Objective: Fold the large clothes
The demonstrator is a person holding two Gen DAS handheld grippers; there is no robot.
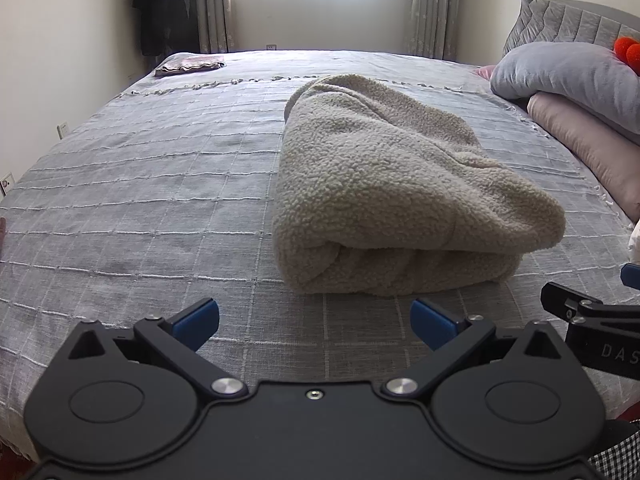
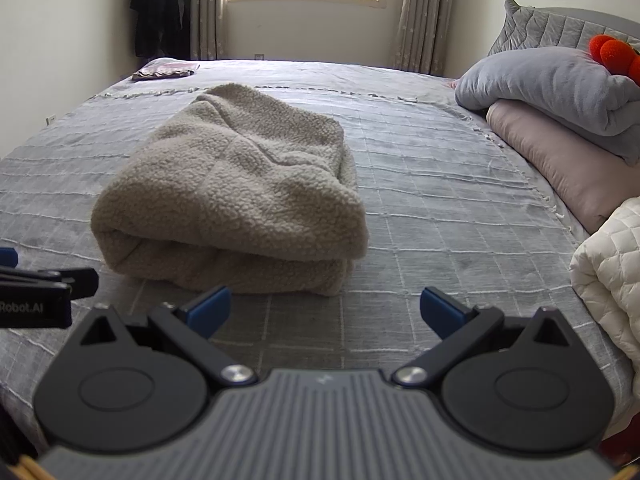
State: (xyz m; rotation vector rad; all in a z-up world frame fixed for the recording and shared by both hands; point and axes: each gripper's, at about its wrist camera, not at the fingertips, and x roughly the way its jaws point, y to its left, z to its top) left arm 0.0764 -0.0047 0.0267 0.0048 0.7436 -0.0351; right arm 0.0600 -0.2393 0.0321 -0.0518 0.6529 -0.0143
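Observation:
A beige fleece garment (image 1: pixel 384 184) lies folded into a thick bundle on the grey checked bedspread (image 1: pixel 140 200). In the right wrist view the same garment (image 2: pixel 236 196) sits left of centre on the bedspread (image 2: pixel 440 220). My left gripper (image 1: pixel 314 320) is open just short of the bundle's near edge, blue pads wide apart, nothing between them. My right gripper (image 2: pixel 326 310) is also open and empty, near the bundle's near right corner. Each gripper shows at the edge of the other's view.
Grey and pink pillows (image 2: pixel 560 120) are stacked at the right by the headboard, with a red plush (image 2: pixel 612 52) on top. A white quilted cover (image 2: pixel 608 264) lies at the right edge. A small folded cloth (image 1: pixel 190 65) rests at the bed's far left corner.

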